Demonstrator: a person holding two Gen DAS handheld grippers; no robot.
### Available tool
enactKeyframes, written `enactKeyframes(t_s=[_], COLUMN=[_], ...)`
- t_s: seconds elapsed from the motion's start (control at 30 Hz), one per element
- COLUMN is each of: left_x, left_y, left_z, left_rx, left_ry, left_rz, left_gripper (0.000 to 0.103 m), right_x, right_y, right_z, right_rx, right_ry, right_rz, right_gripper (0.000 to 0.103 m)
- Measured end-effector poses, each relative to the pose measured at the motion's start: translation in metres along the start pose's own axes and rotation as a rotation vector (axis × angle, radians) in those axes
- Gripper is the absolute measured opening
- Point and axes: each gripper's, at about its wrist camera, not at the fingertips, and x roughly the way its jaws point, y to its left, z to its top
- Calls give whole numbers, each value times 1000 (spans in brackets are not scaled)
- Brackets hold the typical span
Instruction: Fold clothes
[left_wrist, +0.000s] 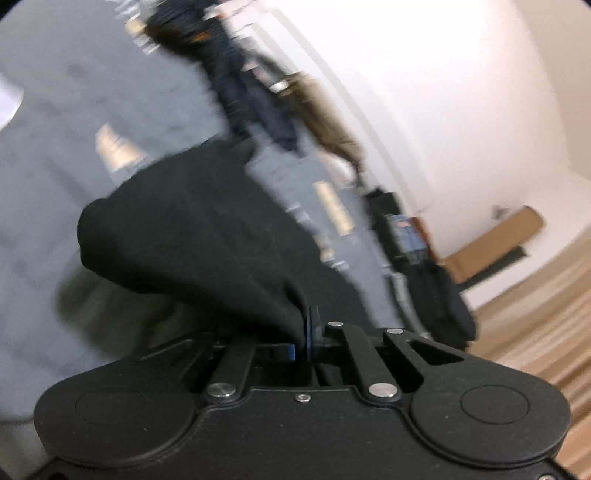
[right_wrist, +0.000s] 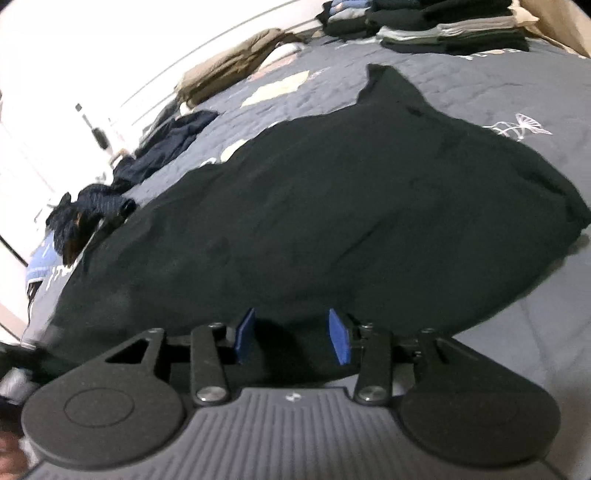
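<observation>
The left hand-held gripper (left_wrist: 309, 338) is pinching a bunched edge of the black garment (right_wrist: 314, 206), its blue pads pressed together on the cloth, while the right hand-held gripper (right_wrist: 292, 341) hangs spread with nothing between its pads, right at the garment's near edge. The garment lies spread across the middle of the bed (right_wrist: 509, 325), partly lifted on the left gripper's side. To do this fold well, I would judge that the right gripper should close on the near hem before the left carries its corner over, so both edges travel together and the cloth lands flat, not dragged into a heap; the blur in the left view suggests fast motion, which risks slipping. Counting outward: one black garment in work, one dark blue heap (right_wrist: 110, 192) by the bed's left edge, one tan piece (right_wrist: 229, 66) further along it, and folded stacks (right_wrist: 436, 26) at the far corner, seemingly four, though blur makes that uncertain.
</observation>
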Motion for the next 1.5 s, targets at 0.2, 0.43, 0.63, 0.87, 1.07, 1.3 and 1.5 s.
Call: enactKeyframes(t_s=[0.2,0.43,0.63,0.87,1.07,1.3,1.5], left_x=[-7,2,-4,-6,-7,-9,-15], left_y=[-1,22,31,33,36,38,46], left_z=[2,-13,-14,-9,-8,-7,-4], left_rx=[50,60,18,1,4,19,-21], left_ry=[10,80,50,43,53,63,23], left_rz=[73,187,231,232,235,247,284], left_gripper=[4,8,42,42,42,43,43], right_x=[-1,-21,-17,6,-2,-8,-3], right_y=[-6,-3,-15,-39,-49,-65,-71], right_z=[3,4,-18,-42,-44,-38,-34], right_rx=[-6,90,356,558,591,621,640], right_ry=[-20,35,189,147,29,-52,-85], right_rz=[-48,112,353,390,357,283,251], right_gripper=[43,45,61,62,62,62,59])
